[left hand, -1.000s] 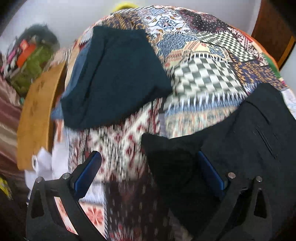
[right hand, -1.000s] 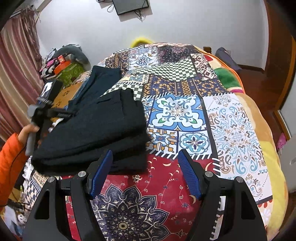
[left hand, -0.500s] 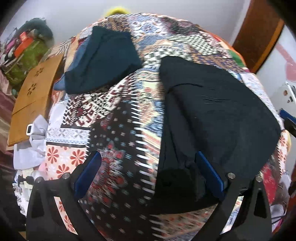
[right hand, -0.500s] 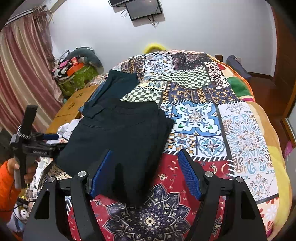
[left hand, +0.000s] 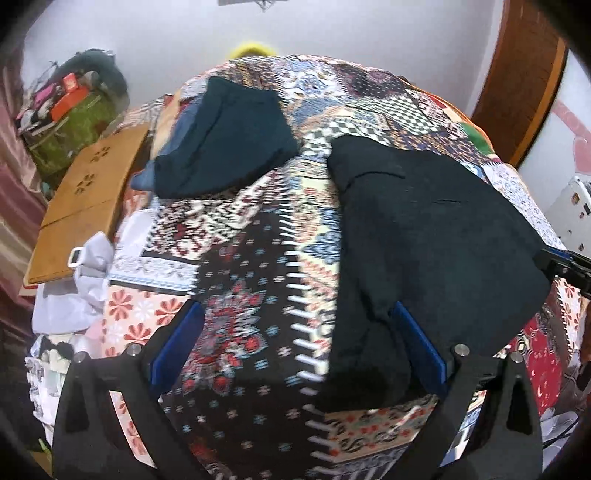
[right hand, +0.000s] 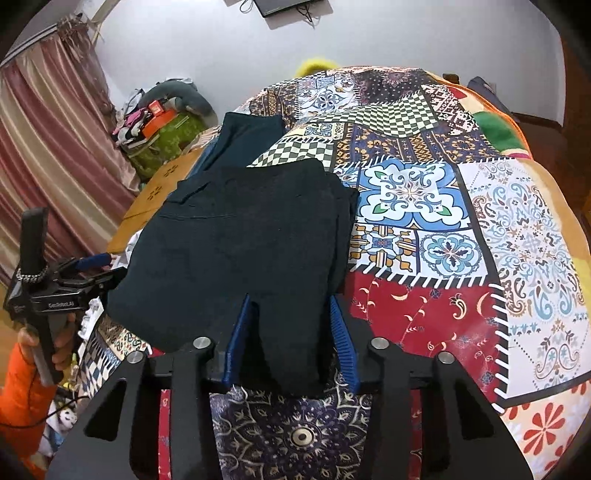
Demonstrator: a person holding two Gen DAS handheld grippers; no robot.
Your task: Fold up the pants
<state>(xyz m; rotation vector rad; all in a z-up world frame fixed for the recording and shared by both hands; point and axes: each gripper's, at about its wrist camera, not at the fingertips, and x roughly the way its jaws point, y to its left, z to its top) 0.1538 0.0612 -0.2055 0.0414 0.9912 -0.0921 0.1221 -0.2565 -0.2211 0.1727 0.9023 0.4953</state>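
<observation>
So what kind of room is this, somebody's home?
Most likely a bedroom in a home: a bed under a patchwork bedspread, striped curtains at one side, and a wall-mounted screen above. Black pants lie on the bed.

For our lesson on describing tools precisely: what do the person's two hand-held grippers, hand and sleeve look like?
Each hand-held gripper, left and right, has a matte black angular frame with triangular cut-outs, silver round bolts and two blue fingers, ribbed on the right one. Seen from the right wrist camera, the left one bears small white lettering and a braided cord on its black handle. The hand wears an orange sleeve.
</observation>
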